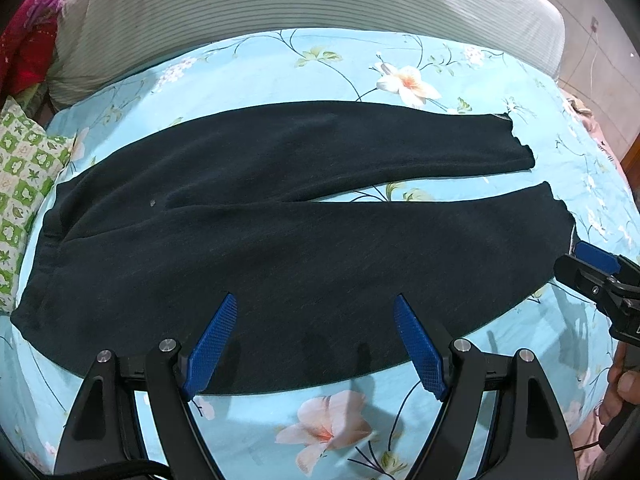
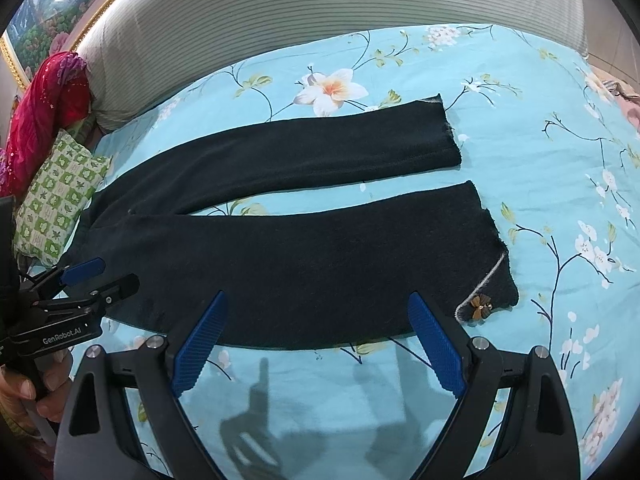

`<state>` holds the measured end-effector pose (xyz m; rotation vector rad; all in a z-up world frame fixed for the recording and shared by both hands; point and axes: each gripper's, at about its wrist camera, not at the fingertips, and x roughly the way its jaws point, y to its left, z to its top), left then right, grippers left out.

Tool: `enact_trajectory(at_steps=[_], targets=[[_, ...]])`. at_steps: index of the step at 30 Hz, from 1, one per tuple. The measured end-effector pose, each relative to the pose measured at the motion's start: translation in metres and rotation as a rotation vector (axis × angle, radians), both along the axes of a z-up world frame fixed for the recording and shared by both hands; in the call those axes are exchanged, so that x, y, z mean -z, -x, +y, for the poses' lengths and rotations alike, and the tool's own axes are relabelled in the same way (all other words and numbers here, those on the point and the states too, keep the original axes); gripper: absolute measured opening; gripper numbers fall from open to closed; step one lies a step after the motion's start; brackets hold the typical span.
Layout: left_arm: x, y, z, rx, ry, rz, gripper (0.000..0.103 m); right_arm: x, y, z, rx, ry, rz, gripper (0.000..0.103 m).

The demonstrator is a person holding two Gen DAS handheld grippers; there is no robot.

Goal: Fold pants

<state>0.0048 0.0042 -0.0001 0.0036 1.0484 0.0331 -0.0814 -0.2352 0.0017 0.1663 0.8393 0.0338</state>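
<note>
The dark knit pants lie flat and unfolded across the light-blue floral bedsheet, waistband to the left, both legs running right with a wedge of sheet showing between them. Your left gripper hovers over the near edge around mid-thigh, its tongs spread wide and holding nothing. Your right gripper hangs over the near leg closer to the hem, tongs likewise apart and empty.

The risk from here is a shallow bite. The fabric lies pressed flat on a soft sheet, so you could pinch the sheet along with the near edge, or catch only the top layer and leave the underside behind. Lift the two ends unevenly and the near leg will likely twist before it lands on the far one. The small brown bow ornament at the near hem could snag a blue pad.

Room is generous to the right and at the near side, where bare sheet runs to the bed's edge. The far side is bounded by the grey striped bolster; the green-and-white patterned pillow crowds the waistband on the left.
</note>
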Motion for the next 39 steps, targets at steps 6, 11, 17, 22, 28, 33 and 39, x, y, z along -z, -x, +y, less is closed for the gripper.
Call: enact_trajectory(at_steps=[6,11,17,22,28,33,39], targets=[[0.001,-0.004,-0.003,0.000,0.004,0.007,0.081,0.000,-0.001,-0.004,0.006,-0.005,0.001,0.091],[0.003,-0.011,-0.008,-0.001,0.006,0.016,0.081,0.000,-0.004,-0.006,0.008,-0.010,0.006,0.091],[0.005,-0.015,-0.009,-0.005,0.013,0.024,0.081,-0.001,-0.009,-0.009,0.010,-0.013,0.013,0.091],[0.008,-0.016,-0.007,-0.009,0.019,0.033,0.081,0.000,-0.013,-0.010,0.008,-0.016,0.021,0.091],[0.007,-0.027,-0.006,-0.006,0.020,0.040,0.081,0.000,-0.020,-0.014,0.002,-0.019,0.028,0.091],[0.001,-0.046,0.000,0.010,0.028,0.040,0.081,-0.005,-0.032,-0.024,0.004,-0.018,0.025,0.091],[-0.006,-0.087,0.005,0.067,0.045,0.056,0.081,-0.018,-0.061,-0.043,0.004,-0.004,0.006,0.091]])
